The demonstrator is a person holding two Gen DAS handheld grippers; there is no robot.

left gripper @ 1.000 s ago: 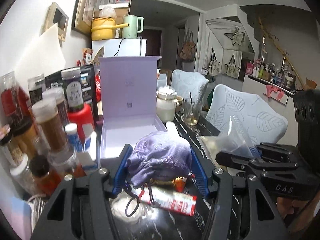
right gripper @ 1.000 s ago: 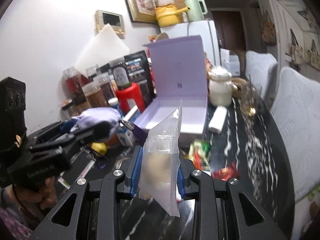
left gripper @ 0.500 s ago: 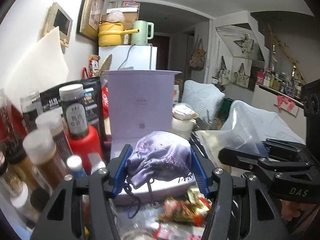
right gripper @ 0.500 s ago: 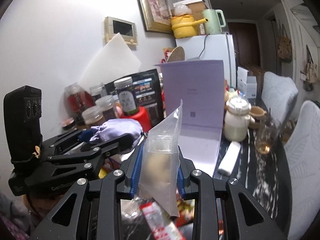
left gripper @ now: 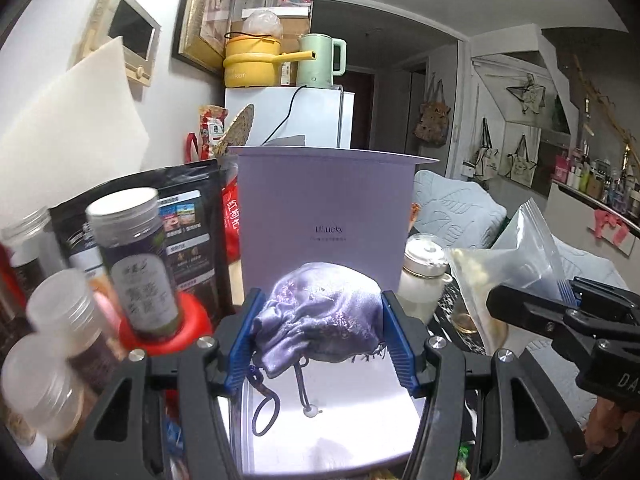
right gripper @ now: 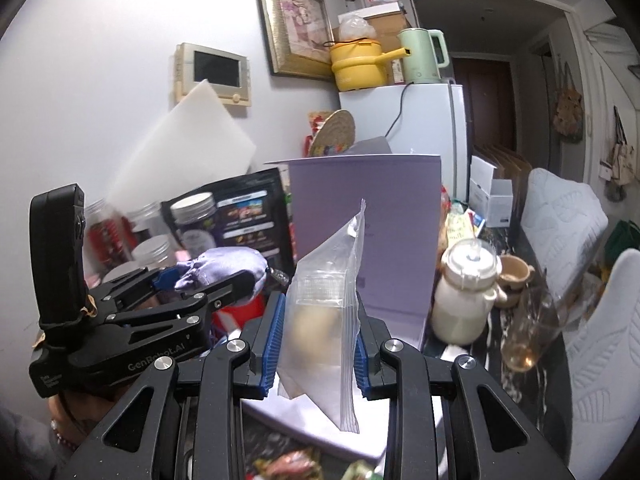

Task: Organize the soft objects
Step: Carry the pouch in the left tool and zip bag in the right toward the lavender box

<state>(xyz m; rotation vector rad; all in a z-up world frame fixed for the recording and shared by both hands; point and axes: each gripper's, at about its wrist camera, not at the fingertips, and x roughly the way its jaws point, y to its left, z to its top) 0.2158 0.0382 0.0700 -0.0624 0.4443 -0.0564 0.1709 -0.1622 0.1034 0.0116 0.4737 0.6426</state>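
Observation:
My left gripper (left gripper: 318, 336) is shut on a purple satin drawstring pouch (left gripper: 320, 312) and holds it over the tray of an open lilac gift box (left gripper: 332, 420), whose lid (left gripper: 326, 220) stands upright behind. The pouch's cord hangs down toward the tray. My right gripper (right gripper: 318, 344) is shut on a clear zip bag (right gripper: 324, 320) with something pale inside, held just in front of the same box (right gripper: 368, 232). The left gripper and pouch (right gripper: 220, 268) show at the left of the right wrist view; the right gripper and bag (left gripper: 516, 264) show at the right of the left wrist view.
Jars and bottles (left gripper: 132, 264) and a black snack bag (left gripper: 176, 216) crowd the box's left. A white lidded jar (right gripper: 466, 292), a mug (right gripper: 516, 272) and a glass (right gripper: 528, 332) stand to its right. Candy wrappers (right gripper: 288, 466) lie on the black marble table. White chairs (right gripper: 560, 220) stand at right.
Both grippers have moved forward and up toward the open box. The pouch now hangs over the box tray, and the zip bag is closer to the box front.

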